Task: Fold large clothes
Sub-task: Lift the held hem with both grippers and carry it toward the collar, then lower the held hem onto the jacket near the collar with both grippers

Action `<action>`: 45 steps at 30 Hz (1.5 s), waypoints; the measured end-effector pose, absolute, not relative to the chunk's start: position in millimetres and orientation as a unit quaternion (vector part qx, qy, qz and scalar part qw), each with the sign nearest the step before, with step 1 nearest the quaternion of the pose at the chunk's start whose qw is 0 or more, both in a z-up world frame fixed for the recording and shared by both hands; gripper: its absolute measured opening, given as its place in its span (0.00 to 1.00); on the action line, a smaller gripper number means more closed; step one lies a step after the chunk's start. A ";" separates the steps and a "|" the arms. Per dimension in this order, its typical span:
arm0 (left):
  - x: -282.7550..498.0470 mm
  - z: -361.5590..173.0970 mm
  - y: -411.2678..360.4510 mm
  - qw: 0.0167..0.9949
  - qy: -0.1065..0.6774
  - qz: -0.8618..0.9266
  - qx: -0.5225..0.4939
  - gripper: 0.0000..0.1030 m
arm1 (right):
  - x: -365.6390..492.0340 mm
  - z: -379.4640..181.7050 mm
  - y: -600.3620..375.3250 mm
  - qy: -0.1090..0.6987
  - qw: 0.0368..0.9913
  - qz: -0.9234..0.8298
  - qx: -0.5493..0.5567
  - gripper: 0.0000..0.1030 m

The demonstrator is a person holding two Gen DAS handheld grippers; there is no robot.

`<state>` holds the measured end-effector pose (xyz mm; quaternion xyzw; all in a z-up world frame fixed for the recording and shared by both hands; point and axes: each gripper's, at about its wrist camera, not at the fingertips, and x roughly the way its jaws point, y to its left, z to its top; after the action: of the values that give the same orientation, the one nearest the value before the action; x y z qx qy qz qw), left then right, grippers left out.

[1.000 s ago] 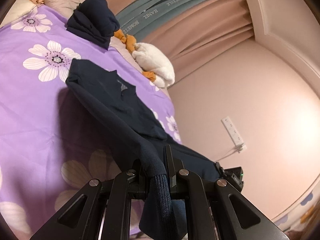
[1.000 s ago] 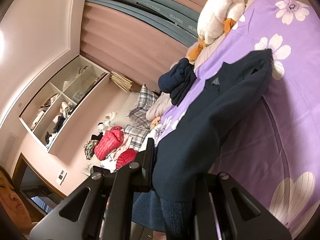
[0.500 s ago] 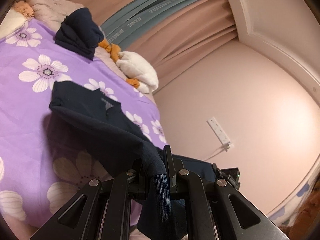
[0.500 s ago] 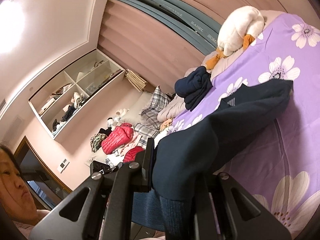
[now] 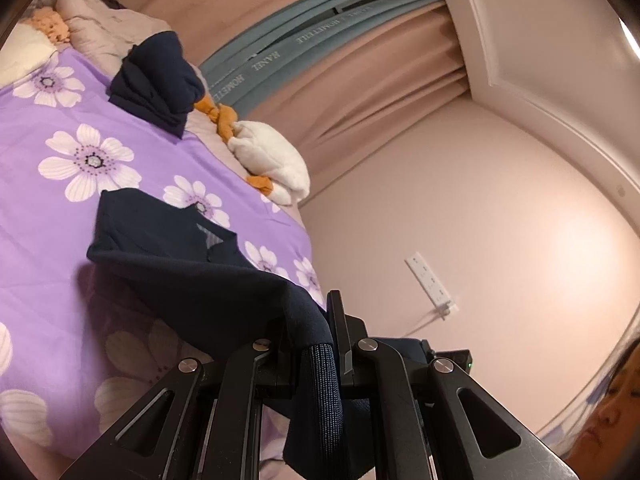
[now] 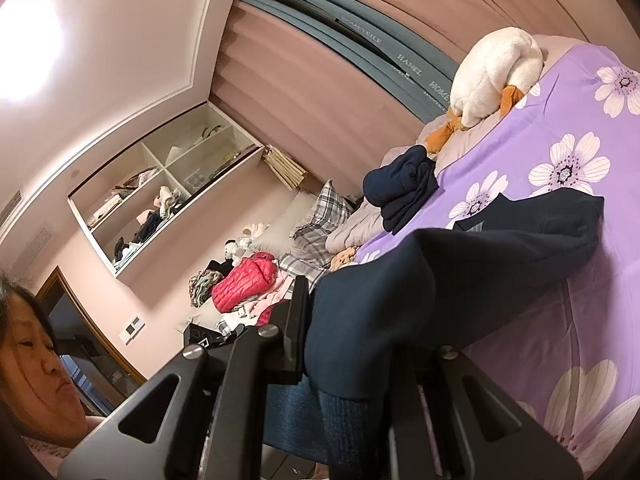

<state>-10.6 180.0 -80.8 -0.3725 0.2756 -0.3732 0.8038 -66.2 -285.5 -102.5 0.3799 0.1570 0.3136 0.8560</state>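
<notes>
Holding the navy sweater [image 5: 192, 280] by its ribbed hem, we have both tongs clenched on cloth: the left tongs [image 5: 316, 344] pinch a rolled edge at lower centre of the left wrist view, the right tongs [image 6: 352, 360] bite a thicker bunch at lower centre of the right wrist view. The garment's collar end lies on the bed [image 5: 52, 264] at centre left of the left view, while the hem end is lifted clear and sags between us. Risks as we judge them: the thin roll in the left tongs could slip out if we pull the fabric taut; uneven height between the two sides would skew the fold line; dragging the collar end might rumple the sheet or shift the shoulders out of square; swinging too far toward the upper part of the frame could knock the folded navy pile [image 5: 156, 80] or the plush duck [image 5: 272, 164]. Surface is a soft purple floral sheet, some give, likely low friction. Room: pink walls, pink curtains [image 5: 360, 92] with a blue band, wall outlet [image 5: 430, 280] at right; open shelves [image 6: 160, 192] and heaped clothes with a red jacket [image 6: 244, 284] at centre left of the right view.
</notes>
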 end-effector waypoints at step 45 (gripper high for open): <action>176.4 -110.6 166.5 0.824 0.349 -0.267 -0.359 0.07 | 94.6 -143.1 -344.3 0.207 0.857 0.183 0.434 0.13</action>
<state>176.4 166.5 -110.6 -0.3589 0.3487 -0.2672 0.8235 94.6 -344.3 -143.1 0.4344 0.2069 0.1829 0.8573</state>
